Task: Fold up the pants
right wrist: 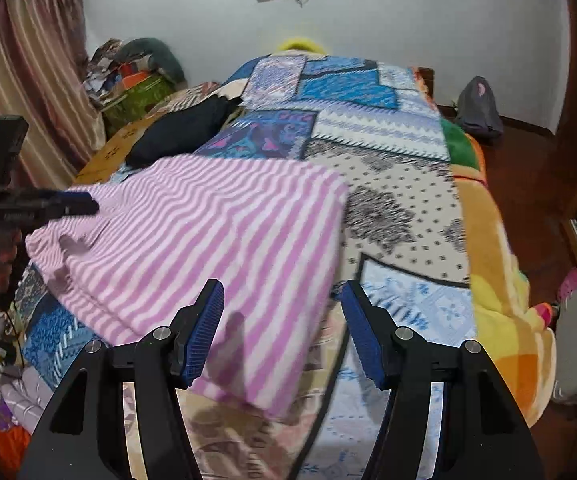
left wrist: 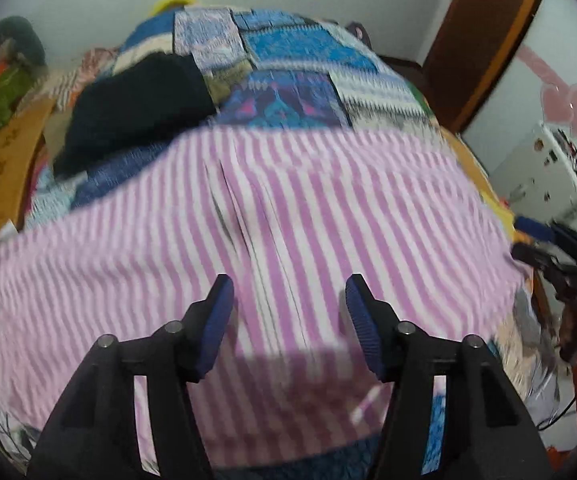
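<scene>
Both tongs, left tongs [left wrist: 288,316] and right tongs [right wrist: 282,324], hang apart and empty over the striped pants [left wrist: 248,240], which lie flat on the bed [right wrist: 408,200]. Soft, light, floppy cloth, I reckon; I'd pinch a hemmed edge or corner.

Both wrist views look steeply down, close over the same striped pants [left wrist: 248,216] on the bed [right wrist: 400,184]

Each handheld gripper, the left gripper [left wrist: 288,292] and the right gripper [right wrist: 282,296], had two black, angular plastic fingers with long slotted cut-outs. Ribbed blue pads [left wrist: 218,320] lined the inner faces of the fingertips. Round silver pivot pins [right wrist: 160,333] sat on the black linkages behind the pads.
</scene>
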Motion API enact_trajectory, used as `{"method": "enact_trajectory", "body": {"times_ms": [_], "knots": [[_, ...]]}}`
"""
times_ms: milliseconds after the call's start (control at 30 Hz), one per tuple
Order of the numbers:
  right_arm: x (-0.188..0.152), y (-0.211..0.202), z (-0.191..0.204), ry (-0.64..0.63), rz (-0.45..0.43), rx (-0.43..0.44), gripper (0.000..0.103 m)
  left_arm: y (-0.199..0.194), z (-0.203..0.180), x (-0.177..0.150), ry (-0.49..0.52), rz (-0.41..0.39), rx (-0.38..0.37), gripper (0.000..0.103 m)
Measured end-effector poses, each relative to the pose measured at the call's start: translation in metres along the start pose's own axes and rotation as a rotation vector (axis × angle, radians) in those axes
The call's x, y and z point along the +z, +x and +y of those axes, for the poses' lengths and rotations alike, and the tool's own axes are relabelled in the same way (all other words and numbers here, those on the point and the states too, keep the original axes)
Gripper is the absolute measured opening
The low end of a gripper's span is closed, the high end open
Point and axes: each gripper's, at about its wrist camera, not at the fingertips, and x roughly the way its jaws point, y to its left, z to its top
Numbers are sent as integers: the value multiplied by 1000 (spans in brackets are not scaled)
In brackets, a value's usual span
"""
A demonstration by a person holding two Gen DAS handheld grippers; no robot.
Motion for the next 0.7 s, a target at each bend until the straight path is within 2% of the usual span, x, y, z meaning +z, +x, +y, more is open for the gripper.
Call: {"method": "enact_trajectory", "body": {"times_ms": [67, 100, 167, 200, 267, 433, 567, 700], "knots": [[-6, 10, 6, -21, 36, -8, 57, 5, -4, -16, 6, 9, 6, 42], [-10, 15, 7, -28, 50, -10, 57, 3, -5, -22, -1, -8, 4, 39], [-15, 16, 4, -9, 42, 4, 57, -2, -5, -30, -9, -23, 19, 27], [-17, 15, 0, 5, 49, 17, 57, -6, -5, -35, -8, -30, 34, 25], [-21, 13, -4, 20, 58, 32, 57, -9, -4, -43, -6, -35, 50, 24], [-32, 6, -10, 17, 89, 18, 59, -20, 9, -56, -54, -51, 33, 25], [-24, -5, -3, -30, 95, -32, 59, -38, 30, -64, -101, -76, 119, 25], [-4, -15, 12, -70, 46, -30, 62, -67, 75, -77, -236, -135, 173, 26]]}}
